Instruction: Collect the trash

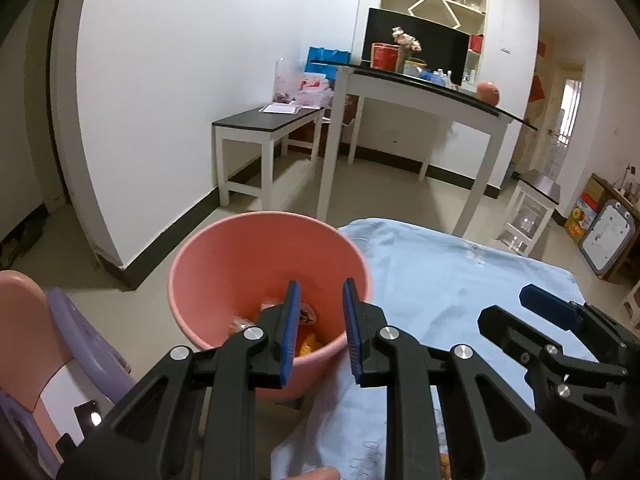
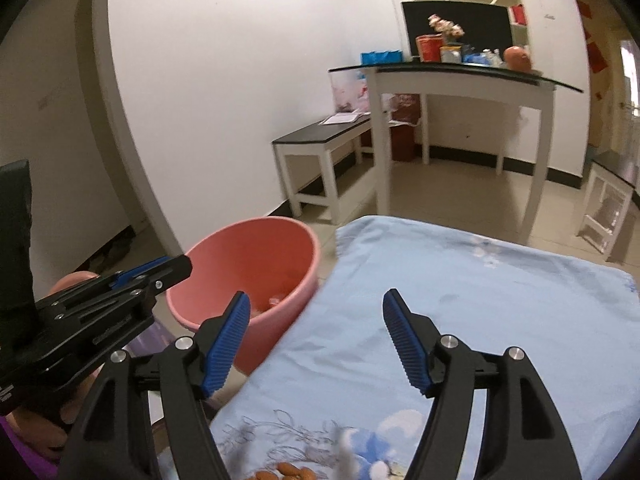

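Left gripper [image 1: 320, 312], black frame with blue ribbed pads: jaws partly apart, nothing between them; held above the near rim of the bucket.
Right gripper [image 2: 316, 340], same build: jaws spread wide, empty; held over the cloth-covered surface.
Brown nuts [image 2: 286, 472]: a small cluster at the near edge of the surface, below the right gripper.
Surface under a pale blue floral cloth [image 2: 480, 300]: bare across its middle and far part.
Round salmon-pink plastic bucket [image 1: 224, 256]: upright on the floor, touching the left edge of the surface. Contents: crumpled wrappers [image 1: 308, 316], clear, red and orange, lying at the bottom; exact pieces cannot be told apart.
Low white bench with dark top [image 1: 264, 124]: against the wall, holding papers and plastic bags.
Tall white table with dark top [image 1: 424, 92]: well beyond, holding a red box, flowers, bottles and an orange ball.
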`<state>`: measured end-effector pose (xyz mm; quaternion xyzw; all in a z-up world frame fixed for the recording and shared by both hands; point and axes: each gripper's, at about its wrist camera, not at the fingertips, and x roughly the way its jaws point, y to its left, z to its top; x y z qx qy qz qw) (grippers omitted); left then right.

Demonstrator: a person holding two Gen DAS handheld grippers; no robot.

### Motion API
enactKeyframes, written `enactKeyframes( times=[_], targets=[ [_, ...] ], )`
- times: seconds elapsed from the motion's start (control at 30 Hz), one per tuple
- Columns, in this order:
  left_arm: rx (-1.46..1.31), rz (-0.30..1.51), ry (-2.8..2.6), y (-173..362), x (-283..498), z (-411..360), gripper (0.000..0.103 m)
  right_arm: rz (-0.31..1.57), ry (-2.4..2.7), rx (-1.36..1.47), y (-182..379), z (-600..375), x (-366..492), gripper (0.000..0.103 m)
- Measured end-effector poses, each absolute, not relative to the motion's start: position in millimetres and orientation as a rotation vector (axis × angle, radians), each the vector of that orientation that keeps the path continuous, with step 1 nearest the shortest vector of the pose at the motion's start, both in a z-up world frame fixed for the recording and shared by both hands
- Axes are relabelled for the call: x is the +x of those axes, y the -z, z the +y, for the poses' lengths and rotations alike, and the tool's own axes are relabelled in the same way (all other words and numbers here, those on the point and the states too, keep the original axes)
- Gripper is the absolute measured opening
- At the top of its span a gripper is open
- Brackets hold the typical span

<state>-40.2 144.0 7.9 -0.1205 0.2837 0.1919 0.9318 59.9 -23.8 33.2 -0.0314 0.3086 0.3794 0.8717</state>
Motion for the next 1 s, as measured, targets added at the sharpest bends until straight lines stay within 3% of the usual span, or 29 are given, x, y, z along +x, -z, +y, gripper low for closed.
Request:
enactKeyframes(
  times=[1.0],
  targets=[
    [-0.202, 0.544, -0.307, -18.1, -49.7, 97.8, 0.022, 0.56, -0.672, -0.045, -44.7, -83.7, 28.1, 0.068]
  ],
)
